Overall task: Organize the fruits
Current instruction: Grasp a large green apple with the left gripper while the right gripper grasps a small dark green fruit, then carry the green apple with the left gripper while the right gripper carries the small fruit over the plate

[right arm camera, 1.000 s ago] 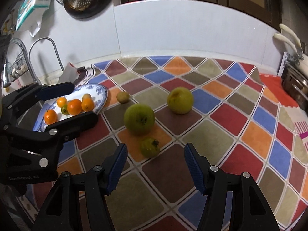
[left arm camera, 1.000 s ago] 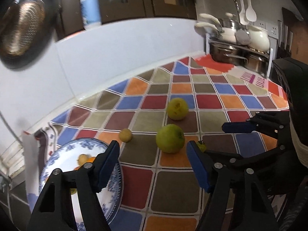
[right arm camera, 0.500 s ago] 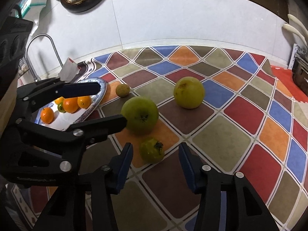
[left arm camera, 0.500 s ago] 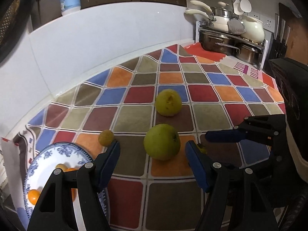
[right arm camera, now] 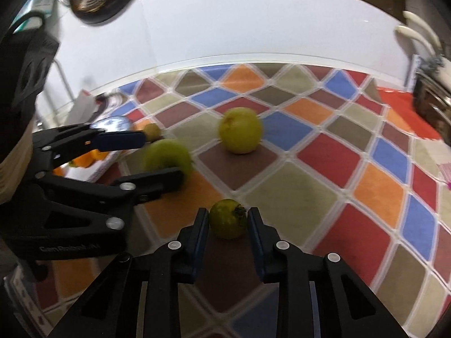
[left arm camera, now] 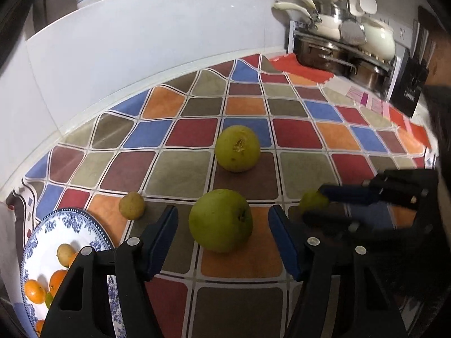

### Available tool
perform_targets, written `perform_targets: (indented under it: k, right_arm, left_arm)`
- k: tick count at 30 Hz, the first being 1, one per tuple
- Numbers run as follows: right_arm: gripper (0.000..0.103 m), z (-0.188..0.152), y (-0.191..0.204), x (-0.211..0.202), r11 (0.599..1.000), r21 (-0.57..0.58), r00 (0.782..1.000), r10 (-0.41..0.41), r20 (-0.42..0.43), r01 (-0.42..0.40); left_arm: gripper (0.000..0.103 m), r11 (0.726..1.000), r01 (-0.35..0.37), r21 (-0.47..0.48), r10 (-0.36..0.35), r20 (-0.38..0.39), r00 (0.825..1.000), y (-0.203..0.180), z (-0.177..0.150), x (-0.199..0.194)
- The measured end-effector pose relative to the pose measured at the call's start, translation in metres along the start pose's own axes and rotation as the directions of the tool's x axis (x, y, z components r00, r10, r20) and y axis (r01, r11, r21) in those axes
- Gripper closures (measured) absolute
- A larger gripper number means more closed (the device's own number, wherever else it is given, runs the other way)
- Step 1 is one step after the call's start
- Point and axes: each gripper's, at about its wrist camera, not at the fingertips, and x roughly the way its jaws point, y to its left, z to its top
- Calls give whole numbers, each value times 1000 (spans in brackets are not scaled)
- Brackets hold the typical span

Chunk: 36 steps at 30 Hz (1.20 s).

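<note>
The large green fruit (left arm camera: 220, 220) is sitting on the checked cloth (left arm camera: 296, 133) squarely between the fingers of the left gripper (left arm camera: 222, 239), just ahead of the blue pads, with a clear gap showing on each side of it. It is nearly round, with no long axis to line up on; its stem pit is facing the right-hand finger. The jaws of this gripper are closing around the fruit but are not yet touching it, so the coming move is turning on that centring: both gaps look much alike, and the pads should be meeting the widest part together. Just beyond the right-hand finger, the small green fruit (right arm camera: 227, 219) is lying between the fingers of the right gripper (right arm camera: 227, 222), whose pads are pressing on both its flanks, its dark calyx turned toward the right pad. It is resting low over the cloth; whether it is lifted cannot be told. Farther ahead of both grippers a yellow-green fruit (left arm camera: 237, 148) is lying free, and a small brownish fruit (left arm camera: 131, 205) is sitting outside the left-hand finger, near the blue-patterned plate (left arm camera: 70, 222) holding oranges (left arm camera: 35, 291).
</note>
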Motion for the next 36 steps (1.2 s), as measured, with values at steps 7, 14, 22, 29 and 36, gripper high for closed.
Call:
perform_targets:
  k: [7, 14, 22, 29, 36]
  right_arm:
    - [74, 5, -19, -6, 998, 50, 999, -46, 22, 45]
    - [74, 8, -13, -11, 999, 34, 999, -29, 44, 28]
    - [74, 17, 0, -29, 1000, -5, 996, 16, 87, -15]
    - [74, 23, 23, -48, 995, -66, 989, 80, 128, -72]
    - [74, 29, 53, -61, 979, -144, 974, 165, 155, -143]
  left_arm:
    - [53, 999, -37, -23, 37, -20, 999, -1, 0, 11]
    - [54, 996, -42, -74, 41, -19, 999, 0, -4, 0]
    - [54, 981, -87, -173, 91, 12, 996, 4, -15, -41]
    - [54, 953, -156, -258, 177, 57, 983, 11, -30, -84]
    - [54, 918, -229, -323, 269, 87, 959, 23, -44, -120]
